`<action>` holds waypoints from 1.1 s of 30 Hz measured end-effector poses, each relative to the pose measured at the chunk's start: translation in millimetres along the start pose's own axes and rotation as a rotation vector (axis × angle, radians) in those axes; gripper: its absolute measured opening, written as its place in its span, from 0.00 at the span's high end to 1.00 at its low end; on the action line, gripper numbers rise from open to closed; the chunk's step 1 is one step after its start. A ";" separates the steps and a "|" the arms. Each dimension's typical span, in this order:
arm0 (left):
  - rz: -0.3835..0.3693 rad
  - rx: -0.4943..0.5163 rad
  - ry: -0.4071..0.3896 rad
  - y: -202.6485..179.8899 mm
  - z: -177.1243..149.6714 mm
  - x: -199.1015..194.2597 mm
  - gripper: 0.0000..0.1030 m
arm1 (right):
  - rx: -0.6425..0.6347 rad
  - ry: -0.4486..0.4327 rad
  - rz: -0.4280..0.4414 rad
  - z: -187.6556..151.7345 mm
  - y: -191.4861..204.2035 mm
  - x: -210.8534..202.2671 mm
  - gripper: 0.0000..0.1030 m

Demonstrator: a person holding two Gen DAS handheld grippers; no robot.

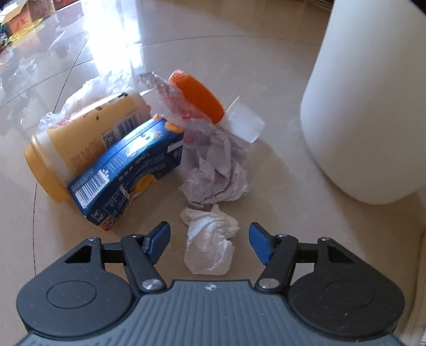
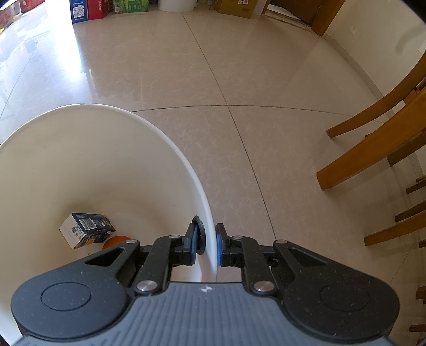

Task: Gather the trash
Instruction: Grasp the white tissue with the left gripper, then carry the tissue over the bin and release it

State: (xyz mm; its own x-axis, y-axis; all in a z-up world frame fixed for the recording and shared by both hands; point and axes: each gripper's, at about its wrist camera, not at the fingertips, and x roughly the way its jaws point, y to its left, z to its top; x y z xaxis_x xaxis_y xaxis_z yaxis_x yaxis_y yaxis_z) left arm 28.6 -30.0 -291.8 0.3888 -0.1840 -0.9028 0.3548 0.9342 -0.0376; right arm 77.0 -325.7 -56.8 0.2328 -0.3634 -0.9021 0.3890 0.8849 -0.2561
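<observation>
A small crumpled white tissue point(image 1: 210, 244) lies on the tiled floor between the blue pads of my left gripper point(image 1: 209, 231), which stands open without touching it. Beyond it lie a grey paper wad point(image 1: 218, 175), a blue carton point(image 1: 127, 170), a yellow jar point(image 1: 80, 143) on its side, an orange-lidded container point(image 1: 199, 95) and a clear wrapper point(image 1: 170, 101). The white bin point(image 1: 372, 106) stands to the right. My right gripper point(image 2: 207, 242) is shut on the bin's rim point(image 2: 159, 138). Inside the bin lie a small box point(image 2: 85, 229) and an orange object point(image 2: 117, 241).
A crumpled white plastic bag point(image 1: 93, 90) lies behind the jar. Wooden chair legs point(image 2: 372, 149) stand at the right of the right wrist view. Cartons and boxes point(image 2: 90, 9) line the far wall, and more clutter point(image 1: 21, 16) sits at the far left.
</observation>
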 end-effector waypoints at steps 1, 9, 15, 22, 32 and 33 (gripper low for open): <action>0.003 -0.005 0.005 0.5 -0.2 2.6 0.40 | 0.000 0.000 0.000 0.1 0.1 -0.2 0.84; 0.007 -0.013 0.015 -3.1 -1.2 9.6 0.52 | -0.001 -0.003 -0.001 -1.1 1.1 -0.4 0.84; 0.001 0.009 0.021 -6.0 -0.9 3.0 0.71 | 0.000 -0.002 -0.002 -0.7 1.5 -0.5 0.84; 0.002 0.039 0.041 -10.6 0.5 2.7 0.73 | -0.002 -0.003 -0.007 -1.3 2.2 -0.6 0.83; -0.034 0.157 0.106 -16.9 14.7 -25.1 0.73 | 0.002 -0.002 -0.008 -1.0 2.4 -0.2 0.83; -0.037 0.174 0.111 -17.0 16.2 -30.5 0.73 | 0.002 -0.002 -0.008 -1.0 2.3 -0.3 0.83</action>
State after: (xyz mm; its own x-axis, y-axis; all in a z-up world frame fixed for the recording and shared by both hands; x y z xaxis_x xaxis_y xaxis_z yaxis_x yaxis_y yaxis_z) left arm 24.5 -45.2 -256.7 0.2803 -0.1739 -0.9440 0.5125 0.8586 -0.0059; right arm 77.0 -323.3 -57.5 0.2315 -0.3716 -0.8991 0.3924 0.8813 -0.2632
